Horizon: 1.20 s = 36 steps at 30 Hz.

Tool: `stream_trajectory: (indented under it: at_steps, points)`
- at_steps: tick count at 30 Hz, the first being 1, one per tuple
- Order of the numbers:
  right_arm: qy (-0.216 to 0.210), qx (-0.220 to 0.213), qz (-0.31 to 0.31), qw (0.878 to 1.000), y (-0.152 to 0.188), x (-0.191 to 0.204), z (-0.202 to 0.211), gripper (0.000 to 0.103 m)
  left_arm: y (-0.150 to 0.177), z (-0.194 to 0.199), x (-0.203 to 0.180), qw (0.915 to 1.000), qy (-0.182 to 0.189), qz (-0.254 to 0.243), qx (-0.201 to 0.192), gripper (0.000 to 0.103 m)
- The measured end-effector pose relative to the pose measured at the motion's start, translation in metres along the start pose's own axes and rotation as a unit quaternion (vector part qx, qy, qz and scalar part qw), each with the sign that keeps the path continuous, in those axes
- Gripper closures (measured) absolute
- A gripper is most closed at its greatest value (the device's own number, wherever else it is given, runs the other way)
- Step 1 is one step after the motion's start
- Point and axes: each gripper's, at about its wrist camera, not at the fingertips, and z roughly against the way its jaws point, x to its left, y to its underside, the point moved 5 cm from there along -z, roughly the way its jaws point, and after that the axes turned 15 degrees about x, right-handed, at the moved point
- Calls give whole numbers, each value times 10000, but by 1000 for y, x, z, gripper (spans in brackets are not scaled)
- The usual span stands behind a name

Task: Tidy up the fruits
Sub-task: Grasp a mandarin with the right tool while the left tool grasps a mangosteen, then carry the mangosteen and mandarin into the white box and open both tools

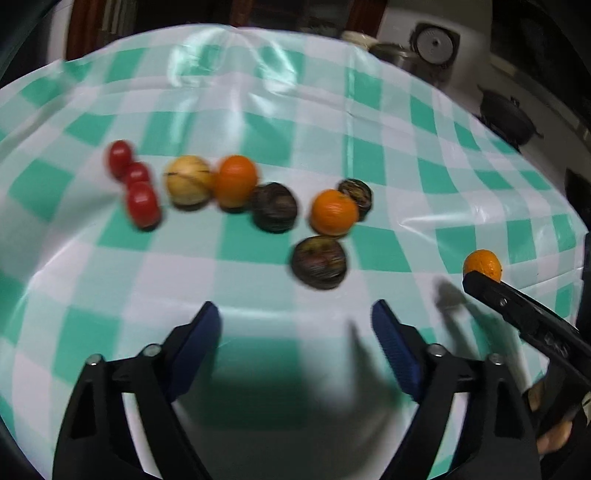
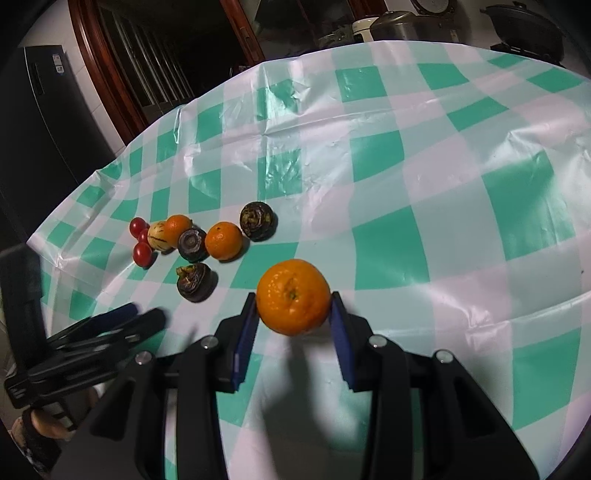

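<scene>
My right gripper was squeezed tight on an orange, with one blue pad pressed on each side of it. The orange was up off the checked tablecloth, out by itself and away from the other fruit. My left gripper had its jaws apart with nothing between them, only bare cloth, and it hung over the near part of the table. The other fruit sat in a bunch in front of it. There were three small red tomatoes touching each other at the left end. Next to them was a pale yellow fruit, and a second orange leaned on it. A dark round fruit touched that orange. A third orange sat a little to the right, with another dark fruit just behind it and one more dark fruit just in front, the nearest one to my left gripper. Nothing stood between that gripper and the bunch. Behind the table were a dark pot and a silver cooker on a counter, and a wooden door frame.
</scene>
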Motion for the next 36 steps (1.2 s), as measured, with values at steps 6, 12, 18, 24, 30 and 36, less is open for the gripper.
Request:
stream_trajectory:
  at_steps: [6, 12, 18, 24, 30, 36]
  points:
    - [17, 1, 67, 10000, 1, 3, -1, 64, -25, -25, -15, 9997, -123, -49, 219, 40]
    - [26, -3, 76, 10000, 1, 4, -1, 64, -32, -32, -22, 9978, -557, -253, 274, 60]
    - [35, -20, 111, 9999, 1, 5, -2, 64, -30, -33, -29, 9960, -706, -479, 282, 63]
    - [32, -23, 138, 9999, 1, 6, -2, 64, -26, -23, -31, 9960, -720, -533, 31, 63]
    - [35, 73, 153, 9999, 2, 10, -5, 64, 7, 7, -21, 9944, -886, -537, -229, 63]
    - [-509, 337, 27, 9981, 18, 29, -7, 64, 48, 46, 21, 9953, -865, -238, -372, 63]
